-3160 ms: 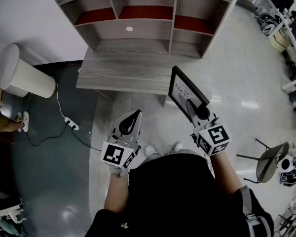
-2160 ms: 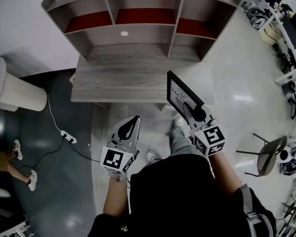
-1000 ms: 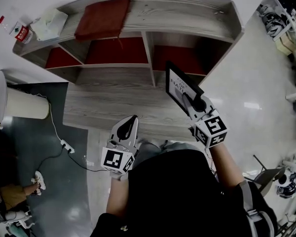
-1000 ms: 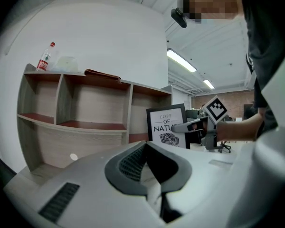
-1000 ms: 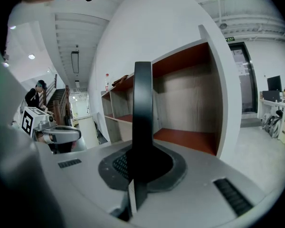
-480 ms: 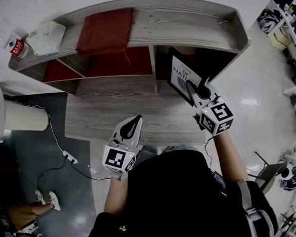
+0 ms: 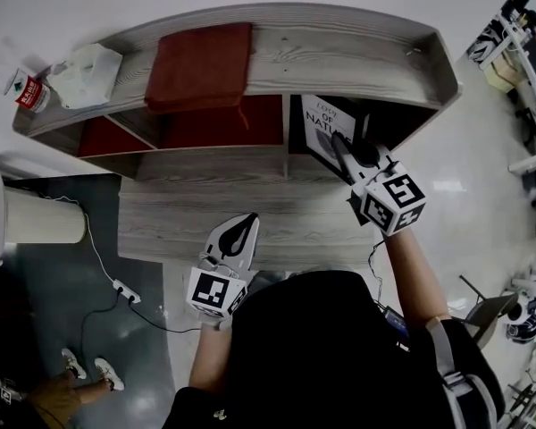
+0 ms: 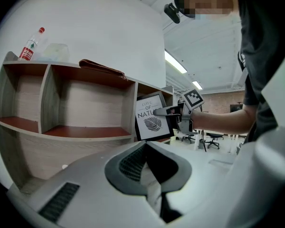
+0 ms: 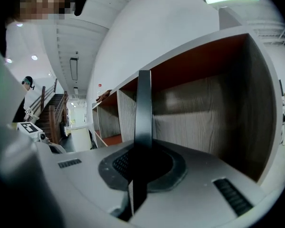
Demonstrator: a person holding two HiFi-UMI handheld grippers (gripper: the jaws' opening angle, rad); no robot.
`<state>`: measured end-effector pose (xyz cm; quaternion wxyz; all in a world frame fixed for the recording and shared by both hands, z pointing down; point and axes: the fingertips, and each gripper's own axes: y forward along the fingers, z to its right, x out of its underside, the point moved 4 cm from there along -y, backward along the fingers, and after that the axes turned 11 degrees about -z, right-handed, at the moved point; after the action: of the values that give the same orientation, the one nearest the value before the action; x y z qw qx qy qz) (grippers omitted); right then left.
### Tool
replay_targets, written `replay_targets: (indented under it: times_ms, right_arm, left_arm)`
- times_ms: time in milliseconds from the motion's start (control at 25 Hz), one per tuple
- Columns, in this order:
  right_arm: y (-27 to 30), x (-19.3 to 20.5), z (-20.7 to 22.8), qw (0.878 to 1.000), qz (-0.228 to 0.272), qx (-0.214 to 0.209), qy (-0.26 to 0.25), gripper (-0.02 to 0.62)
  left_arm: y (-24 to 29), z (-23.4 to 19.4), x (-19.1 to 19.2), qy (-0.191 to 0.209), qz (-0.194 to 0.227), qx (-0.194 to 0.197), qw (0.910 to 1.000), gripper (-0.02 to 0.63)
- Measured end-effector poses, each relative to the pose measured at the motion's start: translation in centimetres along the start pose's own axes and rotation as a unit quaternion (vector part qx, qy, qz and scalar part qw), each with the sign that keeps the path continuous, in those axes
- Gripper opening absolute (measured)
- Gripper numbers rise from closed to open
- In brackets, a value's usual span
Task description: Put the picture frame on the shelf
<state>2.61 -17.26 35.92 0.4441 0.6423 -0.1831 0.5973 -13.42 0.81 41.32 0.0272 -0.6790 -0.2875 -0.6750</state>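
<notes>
Grey wood grain fills the scene as a person in a dark top works at the shelf [image 7: 339, 52]. Nearest the camera and well short of the shelf, the left tongs [image 7: 242, 225] hang clenched on nothing, above the front of the bench [image 7: 179, 231] that carries the shelf. Further in, the right tongs [image 7: 339, 143] are clamped on one edge of the picture frame [image 7: 322, 121]. The frame stands upright at the mouth of the shelf's right-hand compartment, its leaf print facing out and toward the shelf's left end. Whether its lower edge touches the compartment floor cannot be told. Seen along the right tongs, the frame [image 9: 143, 113] is edge-on, with the compartment's back wall beyond it. On the shelf's top board lie a red cloth [image 7: 201, 65], a tissue pack [image 7: 87, 63] and, at the far left end, a bottle [image 7: 18, 86].

The step in hand looks to be the placing itself. It would likely go best by carrying the frame deeper, clear of the divider and the board overhead. The print should then be turned to face out of the shelf, the lower edge seated flat and the top leaned back before the grip is eased. Too early a release could tip the frame forward off the shelf.
</notes>
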Motion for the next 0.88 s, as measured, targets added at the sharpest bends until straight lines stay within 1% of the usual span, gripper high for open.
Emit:
replay_targets:
  times_ms: [200,360,440,560,720,880]
  right_arm:
    - [2.0,0.2,1.0,1.000,0.000,0.002,-0.004,0.003]
    - [3.2,0.7,1.9,1.000,-0.004,-0.008,0.007,0.003]
    - [3.7,0.9,2.3,1.000,-0.009,-0.012,0.006,0.005]
    - [4.4,1.4,3.1,1.000,-0.024,-0.005,-0.001,0.015]
    - [4.7,2.1,4.7,0.999,-0.037,0.015,0.003,0.054]
    - [4.9,2.8,5.9,0.998,-0.048,0.041,-0.015,0.111]
  left_arm:
    - [0.2,-0.4,0.0,-0.001,-0.003,-0.005,1.0000,0.008]
    - [0.3,-0.7,0.3,-0.005,-0.008,-0.011,0.9999,0.006]
    - [0.4,-0.7,0.5,-0.011,-0.012,-0.014,0.9998,0.008]
    - [0.7,-0.6,0.6,-0.010,-0.015,-0.014,0.9997,0.007]
    - [1.2,-0.4,0.6,-0.009,-0.018,-0.012,0.9997,0.008]
    - [1.9,-0.3,0.7,-0.004,-0.018,-0.007,0.9998,0.008]
